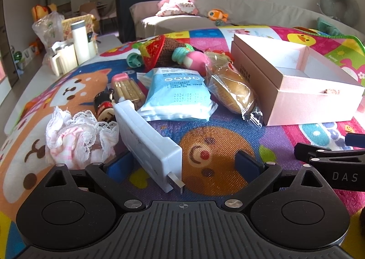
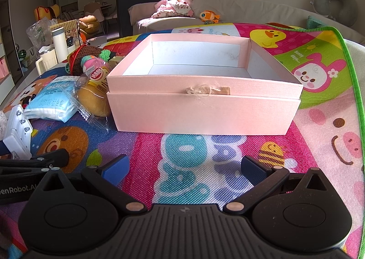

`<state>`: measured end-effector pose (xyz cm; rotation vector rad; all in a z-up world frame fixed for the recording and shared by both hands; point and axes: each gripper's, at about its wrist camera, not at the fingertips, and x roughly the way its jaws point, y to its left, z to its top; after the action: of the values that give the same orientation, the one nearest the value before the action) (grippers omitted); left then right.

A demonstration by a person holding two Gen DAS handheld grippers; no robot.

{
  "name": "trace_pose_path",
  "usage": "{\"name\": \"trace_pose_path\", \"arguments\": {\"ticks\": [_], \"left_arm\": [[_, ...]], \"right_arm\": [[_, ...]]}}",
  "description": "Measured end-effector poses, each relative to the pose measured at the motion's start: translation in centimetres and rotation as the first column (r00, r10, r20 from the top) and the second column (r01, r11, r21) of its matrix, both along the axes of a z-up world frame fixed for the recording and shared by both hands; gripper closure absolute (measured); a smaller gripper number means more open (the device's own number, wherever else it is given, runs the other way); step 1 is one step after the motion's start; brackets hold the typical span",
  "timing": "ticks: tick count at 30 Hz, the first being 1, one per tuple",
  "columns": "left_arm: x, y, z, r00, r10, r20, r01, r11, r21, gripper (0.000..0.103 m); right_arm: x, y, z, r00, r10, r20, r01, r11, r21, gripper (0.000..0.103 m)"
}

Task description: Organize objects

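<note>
box point(image 2: 203, 108) pink | mat point(image 2: 319, 122) multicoloured cartoon animals | pouch point(image 1: 175, 94) pale blue

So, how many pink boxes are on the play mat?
1. The pink box sits open and empty on the mat, right of the wrapped bun. Others may be hidden outside the views.

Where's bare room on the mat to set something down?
Bare mat lies before the pink box, whose inside is empty too. Crowded: left of it, bread packet, blue pouch, white power strip.

White power strip point(image 1: 146, 142) btwn wide-open left tool point(image 1: 184, 165) fingers, untouched.
</note>
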<state>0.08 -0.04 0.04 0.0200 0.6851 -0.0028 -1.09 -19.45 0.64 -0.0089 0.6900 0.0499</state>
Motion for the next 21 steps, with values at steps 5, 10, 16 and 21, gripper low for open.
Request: {"name": "trace_pose_path", "arguments": {"ticks": [5, 10, 16, 21], "left_arm": [[-1.1, 0.5, 0.2, 1.0, 0.01, 0.018, -0.01, 1.0, -0.015, 0.017], [-5.2, 1.9, 1.7, 0.998, -0.04, 0.043, 0.043, 0.996, -0.084, 0.025], [-5.9, 4.9, 5.5, 0.985, 0.012, 0.175, 0.025, 0.978, -0.207, 0.025], [-1.3, 5.8, 4.0, 0.997, 0.074, 0.013, -0.067, 0.951, -0.303, 0.026]], "right_arm": [[-0.2, -0.1, 0.2, 0.999, 0.036, -0.025, -0.036, 0.999, 0.005, 0.0], [-0.7, -1.0, 0.6, 0.994, 0.091, -0.067, -0.09, 0.996, 0.005, 0.0], [-0.6, -0.9, 0.7, 0.992, 0.095, -0.081, -0.096, 0.995, -0.002, 0.0], [-0.6, -0.9, 0.7, 0.992, 0.095, -0.079, -0.095, 0.995, -0.004, 0.0]]}}
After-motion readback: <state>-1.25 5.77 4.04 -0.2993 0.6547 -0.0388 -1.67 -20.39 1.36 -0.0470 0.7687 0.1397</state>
